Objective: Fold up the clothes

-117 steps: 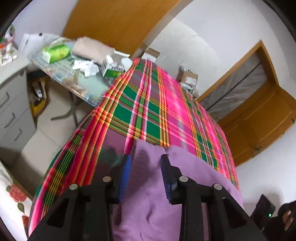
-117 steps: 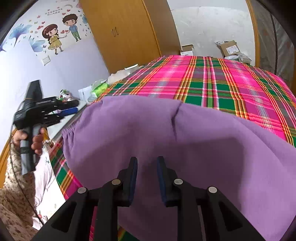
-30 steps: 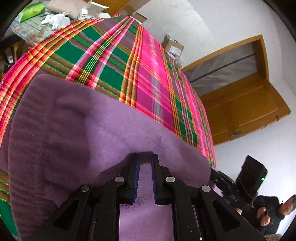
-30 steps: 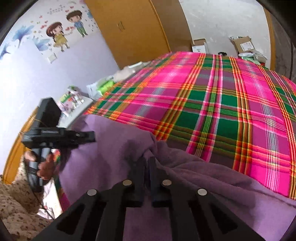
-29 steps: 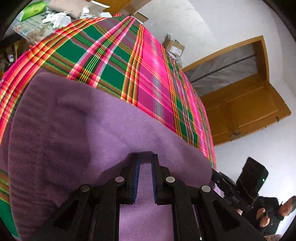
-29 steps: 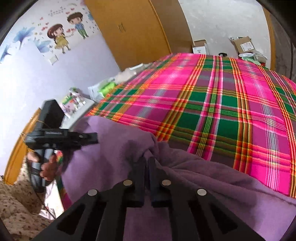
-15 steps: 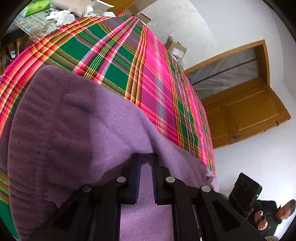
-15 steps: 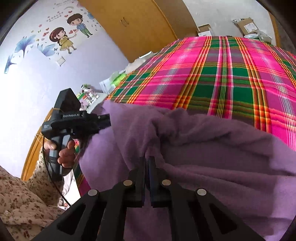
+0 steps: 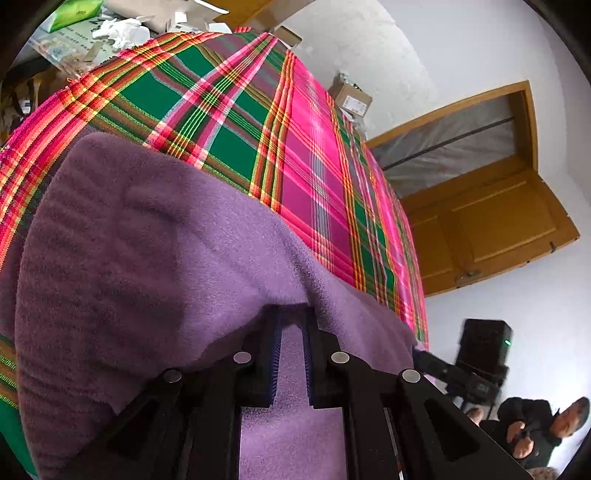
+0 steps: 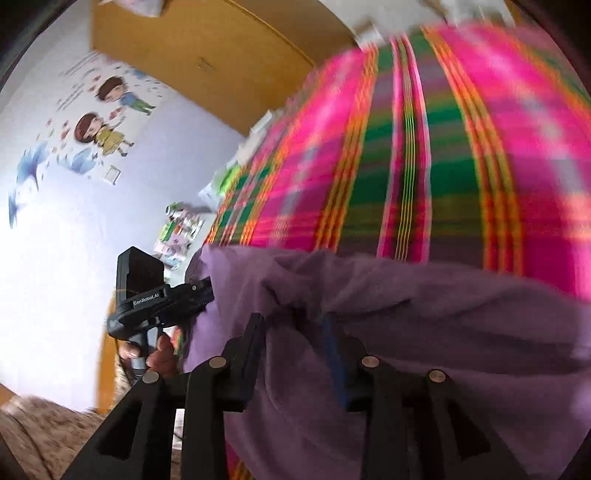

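Purple garment [image 9: 155, 266] in left hand-held gripper [image 9: 291, 350]; right hand-held gripper [image 10: 295, 354] agape

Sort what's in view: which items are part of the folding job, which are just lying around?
In the job:
- purple garment
- left gripper, shut on it
- right gripper, open
- plaid bed cover, the work surface

Lying about:
- cardboard box
- green packet on the cluttered side table

Left gripper [image 9: 292, 332], black two-finger, jaws nearly closed, pinching a fold of purple fleece garment [image 9: 147, 266]. Garment lies on pink-green plaid bedspread [image 9: 295, 147]. Other black gripper [image 9: 461, 373] at garment's right edge. Wooden door [image 9: 491, 229] behind.
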Motion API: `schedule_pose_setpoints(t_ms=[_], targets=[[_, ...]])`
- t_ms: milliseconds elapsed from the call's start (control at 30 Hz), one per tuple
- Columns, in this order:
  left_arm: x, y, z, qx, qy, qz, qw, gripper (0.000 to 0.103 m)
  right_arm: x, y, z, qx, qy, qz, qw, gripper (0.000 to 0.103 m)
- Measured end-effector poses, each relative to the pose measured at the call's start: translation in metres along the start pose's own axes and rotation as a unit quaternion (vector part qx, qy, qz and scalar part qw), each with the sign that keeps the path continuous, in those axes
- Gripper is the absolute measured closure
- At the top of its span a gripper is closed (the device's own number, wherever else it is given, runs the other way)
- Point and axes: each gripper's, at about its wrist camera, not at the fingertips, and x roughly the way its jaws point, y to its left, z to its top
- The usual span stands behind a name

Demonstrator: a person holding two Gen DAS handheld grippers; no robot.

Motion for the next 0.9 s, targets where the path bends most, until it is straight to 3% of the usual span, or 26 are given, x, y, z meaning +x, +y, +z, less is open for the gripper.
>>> schedule_pose_setpoints(t_ms=[167,333,533,900], targets=[[-0.001,0.002,0.001,-0.003,0.003,-0.003,1.0000,0.092,0.018,-0.003,0.002,0.016,0.029,0.052,0.998,0.061],[0.000,0.000,0.002,-0.005,0.005,-0.006,1.0000,0.092,0.028,-0.005,0.009,0.036,0.036,0.092,0.994,0.060],[0.001,0.001,0.001,-0.005,0.006,-0.008,0.9999,0.092,0.038,0.006,0.016,0.021,0.030,0.084,0.996,0.061],[0.000,0.002,0.003,-0.008,0.011,-0.009,0.9999,0.092,0.017,0.009,0.042,0.007,-0.053,0.072,0.996,0.060]])
